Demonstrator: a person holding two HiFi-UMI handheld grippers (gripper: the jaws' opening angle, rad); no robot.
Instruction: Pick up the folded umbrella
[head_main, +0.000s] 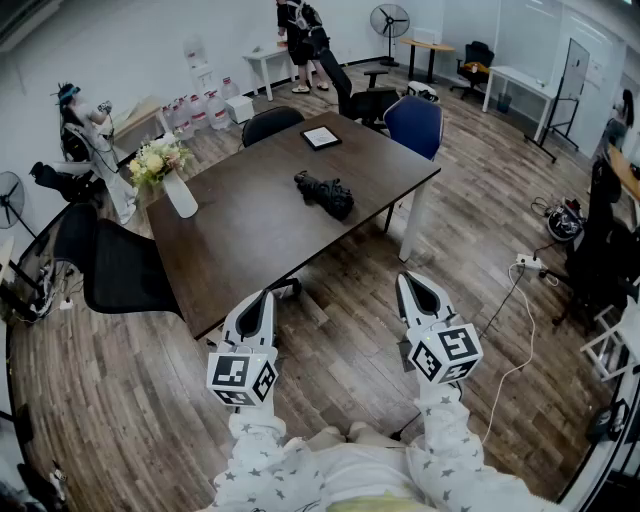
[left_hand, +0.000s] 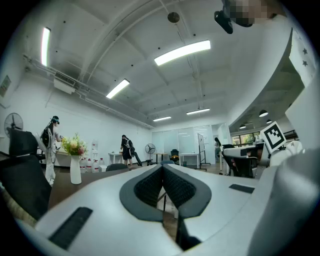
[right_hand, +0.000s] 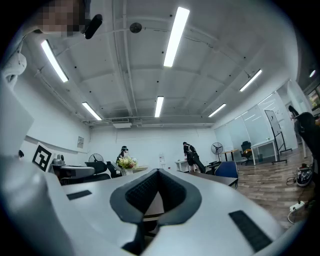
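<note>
Both empty with jaws together, left gripper (head_main: 262, 297), right gripper (head_main: 410, 280), folded umbrella (head_main: 326, 192) on table (head_main: 240, 240) well ahead.

Flower vase (head_main: 181, 196) and tablet (head_main: 321, 137) on the table (head_main: 250, 240) — well apart.

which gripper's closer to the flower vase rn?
Left. The left gripper is over the floor just off the table edge, with the flower vase up and left of it. The right gripper is much farther right, also short of the table.
</note>
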